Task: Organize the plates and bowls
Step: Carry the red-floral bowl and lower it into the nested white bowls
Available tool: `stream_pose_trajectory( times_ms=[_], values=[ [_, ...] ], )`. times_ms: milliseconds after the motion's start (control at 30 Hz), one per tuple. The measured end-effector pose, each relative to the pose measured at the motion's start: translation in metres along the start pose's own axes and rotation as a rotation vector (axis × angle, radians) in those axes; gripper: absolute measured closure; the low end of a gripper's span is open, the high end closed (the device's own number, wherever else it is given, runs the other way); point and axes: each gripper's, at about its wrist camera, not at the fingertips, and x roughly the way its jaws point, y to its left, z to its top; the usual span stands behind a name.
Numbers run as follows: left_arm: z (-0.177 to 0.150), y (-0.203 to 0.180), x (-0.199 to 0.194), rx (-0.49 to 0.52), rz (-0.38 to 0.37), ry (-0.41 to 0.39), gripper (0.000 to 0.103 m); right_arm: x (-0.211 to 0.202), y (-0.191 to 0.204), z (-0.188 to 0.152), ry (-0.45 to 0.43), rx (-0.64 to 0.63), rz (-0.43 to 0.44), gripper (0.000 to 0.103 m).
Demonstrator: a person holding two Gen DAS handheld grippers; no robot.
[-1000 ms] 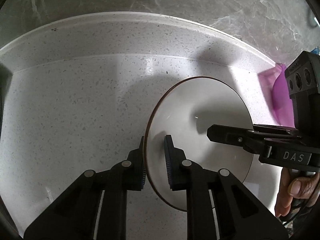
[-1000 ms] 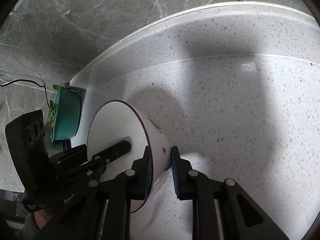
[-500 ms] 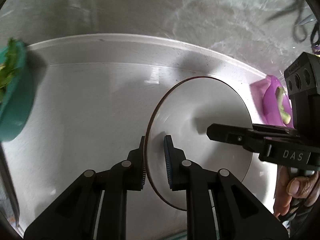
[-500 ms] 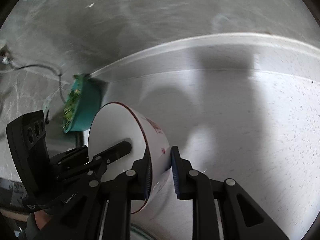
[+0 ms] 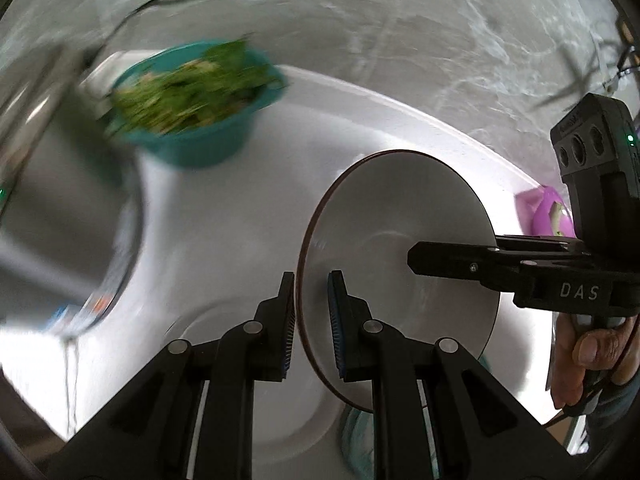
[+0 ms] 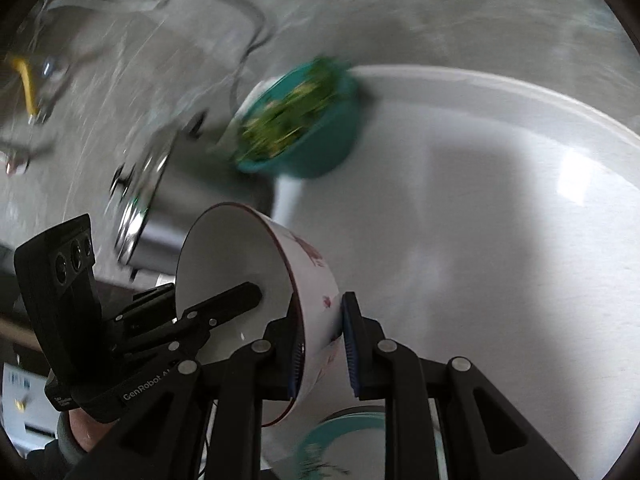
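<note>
A white bowl [image 5: 400,240] with a dark red rim and red flower marks [image 6: 316,292] hangs in the air, tipped on edge. My left gripper [image 5: 312,304] is shut on its near rim, one finger inside and one outside. My right gripper [image 6: 322,344] is shut on the opposite side of the rim. In the left wrist view the right gripper [image 5: 424,260] reaches in from the right, held by a hand [image 5: 588,356]. In the right wrist view the left gripper [image 6: 248,296] has one finger inside the bowl.
A teal bowl of green leaves [image 5: 188,120] [image 6: 304,120] stands at the back of the white speckled counter [image 5: 240,220], beside a metal sink [image 5: 60,220]. A pink container [image 5: 548,216] sits at the right. A teal dish [image 6: 344,432] and a white plate [image 5: 256,380] lie below.
Both grippers have carried the white bowl up and to the left. The teal bowl of greens and the sink have come into view. Both grips are unchanged.
</note>
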Motion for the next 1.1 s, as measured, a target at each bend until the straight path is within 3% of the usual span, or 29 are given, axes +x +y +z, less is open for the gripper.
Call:
stream_pose_trajectory(
  times_ms=[133,433,567,867,1100],
  values=[
    [-0.035,0.035,-0.008,-0.077,0.02,0.016,0.089,0.035,0.033,-0.012,0.076,-0.059,0.004,0.083],
    [-0.085,0.079,0.006,-0.166,0.034,0.071,0.089,0.088,0.048,-0.032,0.182,-0.081,-0.035,0.083],
    [-0.093,0.083,0.017,-0.173,0.029,0.089,0.088,0.099,0.044,-0.037,0.202,-0.072,-0.061,0.083],
    [-0.074,0.075,0.039,-0.122,0.064,0.088,0.088,0.114,0.038,-0.03,0.207,-0.054,-0.094,0.086],
    [-0.069,0.068,0.045,-0.09,0.105,0.036,0.086,0.112,0.039,-0.031,0.203,-0.083,-0.128,0.088]
  ],
)
